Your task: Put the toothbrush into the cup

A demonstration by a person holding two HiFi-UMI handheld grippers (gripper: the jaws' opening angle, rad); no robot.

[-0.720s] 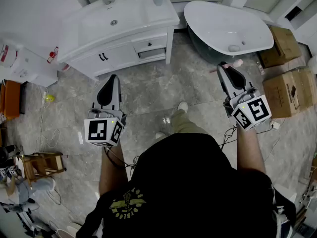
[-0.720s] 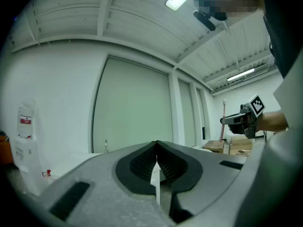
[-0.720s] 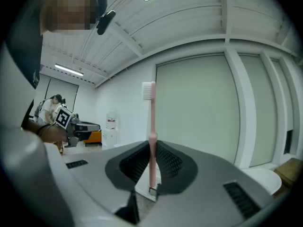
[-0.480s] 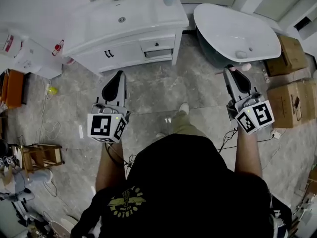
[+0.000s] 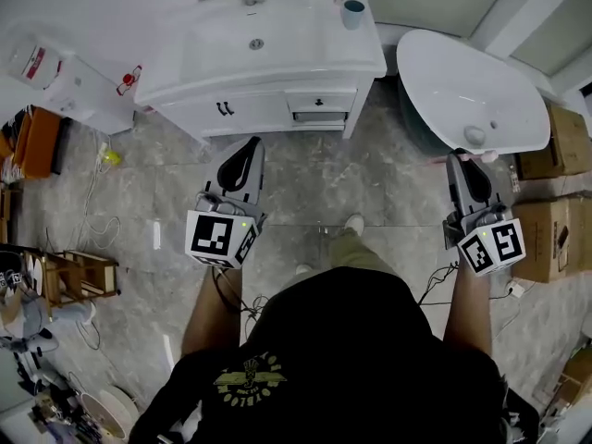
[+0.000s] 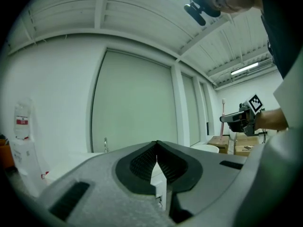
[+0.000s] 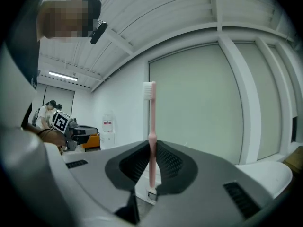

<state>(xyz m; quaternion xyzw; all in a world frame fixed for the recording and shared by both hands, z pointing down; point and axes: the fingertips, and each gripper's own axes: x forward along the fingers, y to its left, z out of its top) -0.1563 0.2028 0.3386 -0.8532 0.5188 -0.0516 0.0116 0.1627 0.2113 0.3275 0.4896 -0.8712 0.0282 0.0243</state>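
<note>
My right gripper (image 7: 151, 150) clamps one toothbrush (image 7: 151, 117), its handle partly hidden between the jaws. My left gripper (image 6: 156, 150) is closed, empty. One cup (image 5: 352, 13) stands on the washstand (image 5: 314, 58), back corner.

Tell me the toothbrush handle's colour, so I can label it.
Pink. The toothbrush shows best in the right gripper view.

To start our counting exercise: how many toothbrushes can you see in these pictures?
1: the pink plastic toothbrush stands upright, clamped in the jaws of the right gripper. Others may be hidden.
</note>
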